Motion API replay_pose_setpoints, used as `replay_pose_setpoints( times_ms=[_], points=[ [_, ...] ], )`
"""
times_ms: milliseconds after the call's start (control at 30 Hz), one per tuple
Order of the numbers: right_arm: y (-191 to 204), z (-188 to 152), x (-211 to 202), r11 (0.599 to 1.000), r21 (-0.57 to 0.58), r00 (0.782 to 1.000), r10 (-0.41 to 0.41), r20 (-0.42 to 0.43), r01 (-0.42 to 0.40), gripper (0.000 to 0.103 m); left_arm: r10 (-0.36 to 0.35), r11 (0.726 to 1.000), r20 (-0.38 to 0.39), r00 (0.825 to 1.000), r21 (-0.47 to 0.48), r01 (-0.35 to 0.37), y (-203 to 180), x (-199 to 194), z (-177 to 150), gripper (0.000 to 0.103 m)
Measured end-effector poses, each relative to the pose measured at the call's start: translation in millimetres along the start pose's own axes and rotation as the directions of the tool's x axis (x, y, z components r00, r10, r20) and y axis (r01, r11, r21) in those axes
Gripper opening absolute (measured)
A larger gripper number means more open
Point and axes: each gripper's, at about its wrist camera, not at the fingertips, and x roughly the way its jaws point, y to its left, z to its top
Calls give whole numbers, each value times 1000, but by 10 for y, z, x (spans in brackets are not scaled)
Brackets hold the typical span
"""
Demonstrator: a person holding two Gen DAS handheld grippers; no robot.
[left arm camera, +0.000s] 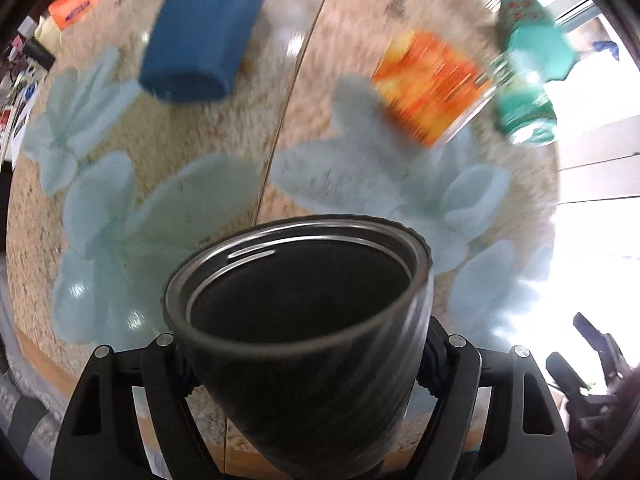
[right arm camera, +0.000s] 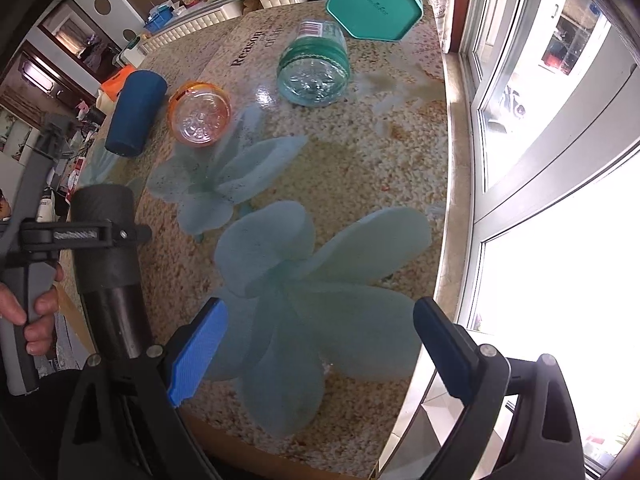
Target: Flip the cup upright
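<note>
My left gripper [left arm camera: 304,364] pinches the dark cup [left arm camera: 304,320] by its body, mouth facing away from the lens, lifted above the flower-patterned surface [left arm camera: 200,140]; the right wrist view shows the same cup [right arm camera: 106,264] at the surface's left edge, clamped and roughly vertical. My right gripper [right arm camera: 320,356] hangs spread wide, blue pads [right arm camera: 196,356] gripping nothing. Beyond lie a blue cup [right arm camera: 136,114] on its side, an orange jar [right arm camera: 200,114], a green jar [right arm camera: 314,70] and a teal box [right arm camera: 374,0]

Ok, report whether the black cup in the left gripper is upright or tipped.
Tipped: the black cup, clamped in the left gripper, shows its open mouth angled toward the camera, above the table.
</note>
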Motion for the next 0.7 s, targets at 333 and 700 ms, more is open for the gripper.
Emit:
replay_pose_setpoints(
  times_ms=[333, 700],
  points=[
    [151, -12, 22, 1000, -4, 1000, 16, 10, -16, 94, -16, 990, 233, 972, 139, -17, -163, -690, -117, 81],
    [214, -87, 3, 1000, 13, 1000, 0, 25, 0, 94, 30, 972, 462, 886, 195, -134, -309, -735, -215, 81]
  ],
)
